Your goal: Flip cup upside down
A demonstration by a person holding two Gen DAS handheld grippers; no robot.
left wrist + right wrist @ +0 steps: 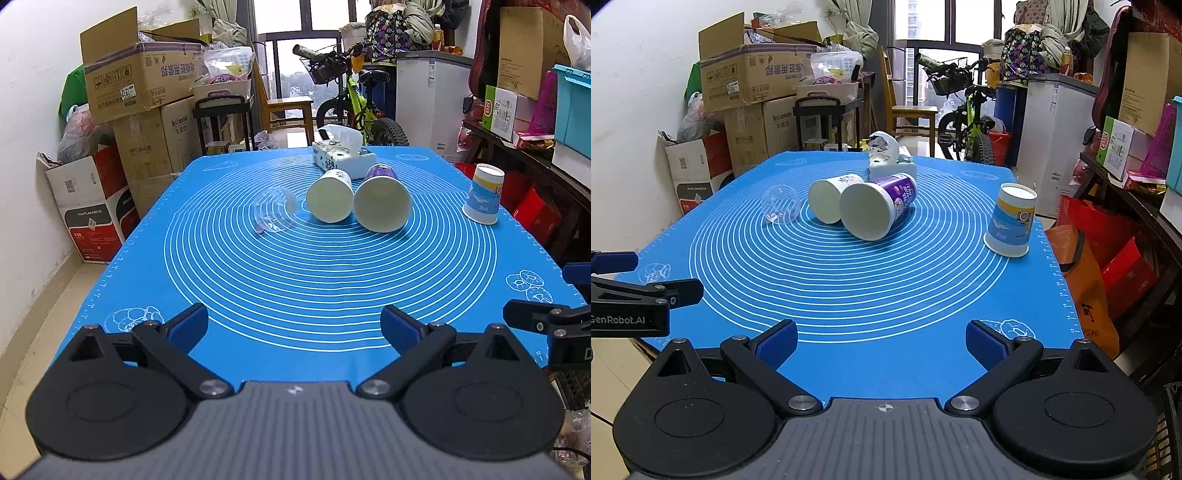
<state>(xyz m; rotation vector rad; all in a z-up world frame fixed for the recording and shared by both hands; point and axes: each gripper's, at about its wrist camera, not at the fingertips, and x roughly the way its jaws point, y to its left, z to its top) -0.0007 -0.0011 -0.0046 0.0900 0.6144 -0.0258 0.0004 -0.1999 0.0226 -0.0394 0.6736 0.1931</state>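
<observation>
Left wrist view, left to right: a clear plastic cup [275, 209] lies on its side left of centre on the blue mat [295, 295], then a white paper cup [330, 197] and a purple-labelled cup [382, 201], both tipped over with mouths toward the camera and touching each other, a tissue box [343, 155] just behind them, and a blue-banded cup [483, 194] already mouth-down near the right edge. The left gripper [294, 325] and right gripper [881, 341] both hang over the near edge, jaws spread wide and holding nothing. I judge the approach has not begun; next comes reaching a fallen cup and closing on its wall. The near mat offers open room; the touching pair leaves little clearance between them.
</observation>
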